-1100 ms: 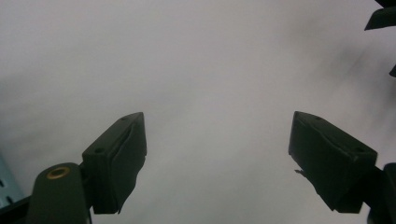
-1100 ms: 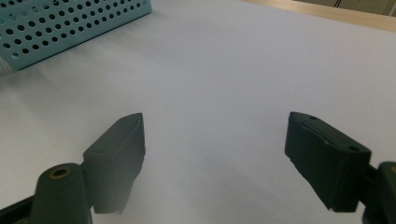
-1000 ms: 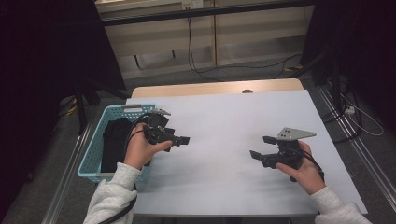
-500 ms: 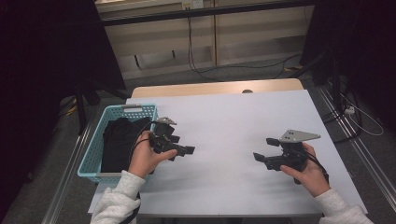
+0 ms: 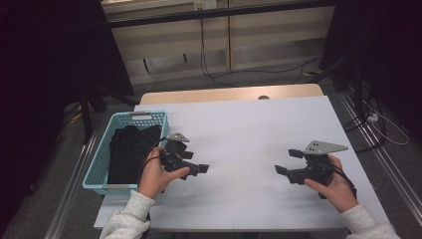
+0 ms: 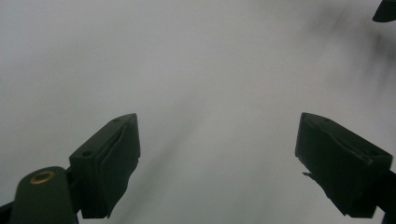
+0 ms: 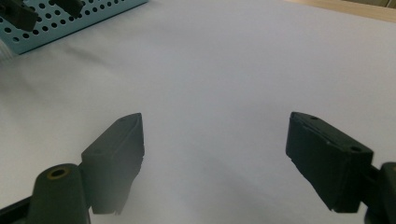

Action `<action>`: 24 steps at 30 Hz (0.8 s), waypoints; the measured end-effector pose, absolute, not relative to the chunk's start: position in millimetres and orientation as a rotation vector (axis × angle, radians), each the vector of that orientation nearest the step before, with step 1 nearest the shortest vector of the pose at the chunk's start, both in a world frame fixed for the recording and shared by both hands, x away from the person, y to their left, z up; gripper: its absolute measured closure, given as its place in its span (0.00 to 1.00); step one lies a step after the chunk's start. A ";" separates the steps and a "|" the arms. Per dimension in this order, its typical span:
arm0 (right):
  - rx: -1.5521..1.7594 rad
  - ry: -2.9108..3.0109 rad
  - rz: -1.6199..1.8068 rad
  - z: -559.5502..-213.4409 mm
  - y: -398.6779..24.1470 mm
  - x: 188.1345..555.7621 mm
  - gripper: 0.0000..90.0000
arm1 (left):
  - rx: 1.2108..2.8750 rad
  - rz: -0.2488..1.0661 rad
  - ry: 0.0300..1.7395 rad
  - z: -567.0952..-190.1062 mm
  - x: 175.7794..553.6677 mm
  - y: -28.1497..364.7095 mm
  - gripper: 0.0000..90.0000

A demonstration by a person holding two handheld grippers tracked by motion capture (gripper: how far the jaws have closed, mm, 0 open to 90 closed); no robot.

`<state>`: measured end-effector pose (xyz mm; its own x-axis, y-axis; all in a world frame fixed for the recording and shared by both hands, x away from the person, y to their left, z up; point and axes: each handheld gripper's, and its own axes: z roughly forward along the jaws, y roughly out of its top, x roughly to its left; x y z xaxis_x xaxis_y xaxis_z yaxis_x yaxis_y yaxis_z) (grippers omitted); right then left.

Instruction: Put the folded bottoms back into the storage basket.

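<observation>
My left gripper (image 5: 195, 162) hangs low over the white table (image 5: 249, 129), just right of a light blue basket (image 5: 99, 164). Its jaws point right, have just been opening, and stand wide apart. In the left gripper view, the left gripper (image 6: 219, 163) has bare white tabletop between its pads. My right gripper (image 5: 287, 162) sits near the table's right side and points left, toward the other hand. It is open, and in the right gripper view the right gripper (image 7: 215, 158) has nothing between its jaws.
Black cloth (image 5: 127, 152) fills the basket at the table's left edge. The basket's perforated wall (image 7: 70, 18) shows at the top left of the right gripper view. A wooden strip (image 5: 229, 93) borders the far side. Cables (image 5: 378, 119) lie on the floor to the right.
My left hand has moved right and down, from the basket's edge to over the open table. The right hand has hardly moved.
</observation>
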<state>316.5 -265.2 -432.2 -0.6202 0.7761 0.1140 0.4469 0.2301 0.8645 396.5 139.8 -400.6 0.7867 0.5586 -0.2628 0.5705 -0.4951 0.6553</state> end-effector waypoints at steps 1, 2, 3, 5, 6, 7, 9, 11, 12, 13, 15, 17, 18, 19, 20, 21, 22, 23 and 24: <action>1.137 2.168 1.343 -432.2 -266.0 315.8 0.21 | 2.205 -0.020 0.827 -401.5 396.0 139.8 0.15; 1.134 2.169 1.344 -432.2 -267.0 315.3 0.21 | 2.207 -0.018 0.821 -402.0 395.3 139.8 0.15; 1.133 2.170 1.344 -432.3 -267.8 314.6 0.21 | 2.211 -0.022 0.811 -402.5 394.8 140.0 0.14; 1.135 2.171 1.339 -432.7 -269.4 313.4 0.21 | 2.208 -0.020 0.809 -403.3 393.5 140.5 0.14; 1.138 2.171 1.337 -433.0 -270.1 312.8 0.21 | 2.203 -0.023 0.801 -404.0 392.9 141.4 0.14; 1.136 2.172 1.335 -433.4 -271.2 312.2 0.21 | 2.202 -0.021 0.805 -404.4 392.0 141.7 0.14; 1.140 2.168 1.332 -433.8 -272.4 311.3 0.21 | 2.192 -0.028 0.799 -405.6 391.2 143.1 0.14; 1.141 2.168 1.332 -434.2 -273.9 310.3 0.21 | 2.187 -0.026 0.801 -406.3 390.2 143.9 0.14; 1.140 2.167 1.331 -434.4 -274.6 309.8 0.21 | 2.183 -0.021 0.801 -406.7 389.7 144.6 0.14; 1.143 2.168 1.334 -434.5 -275.3 308.9 0.20 | 2.181 -0.024 0.799 -407.0 389.1 144.7 0.14; 1.146 2.166 1.333 -435.1 -276.2 308.0 0.20 | 2.169 -0.020 0.792 -407.8 387.6 145.9 0.13; 1.148 2.169 1.329 -436.0 -276.9 306.9 0.20 | 2.164 -0.020 0.792 -408.7 386.8 147.7 0.13; 1.150 2.169 1.326 -436.3 -277.2 306.4 0.20 | 2.159 -0.019 0.793 -409.3 386.6 148.5 0.13; 1.152 2.171 1.327 -436.6 -277.3 306.1 0.20 | 2.159 -0.022 0.793 -410.0 386.1 149.2 0.13; 1.149 2.171 1.328 -437.1 -277.1 305.5 0.20 | 2.165 -0.017 0.787 -410.3 385.7 149.7 0.13; 1.146 2.172 1.326 -437.2 -276.9 305.1 0.20 | 2.168 -0.012 0.779 -410.6 385.4 150.7 0.13; 1.148 2.173 1.326 -437.3 -276.5 304.6 0.20 | 2.166 -0.015 0.780 -410.9 384.8 151.2 0.12; 1.146 2.177 1.325 -437.2 -276.1 304.1 0.20 | 2.164 -0.010 0.777 -411.4 384.0 151.7 0.12; 1.145 2.178 1.325 -437.2 -275.7 303.6 0.20 | 2.166 -0.008 0.772 -411.6 383.5 152.3 0.12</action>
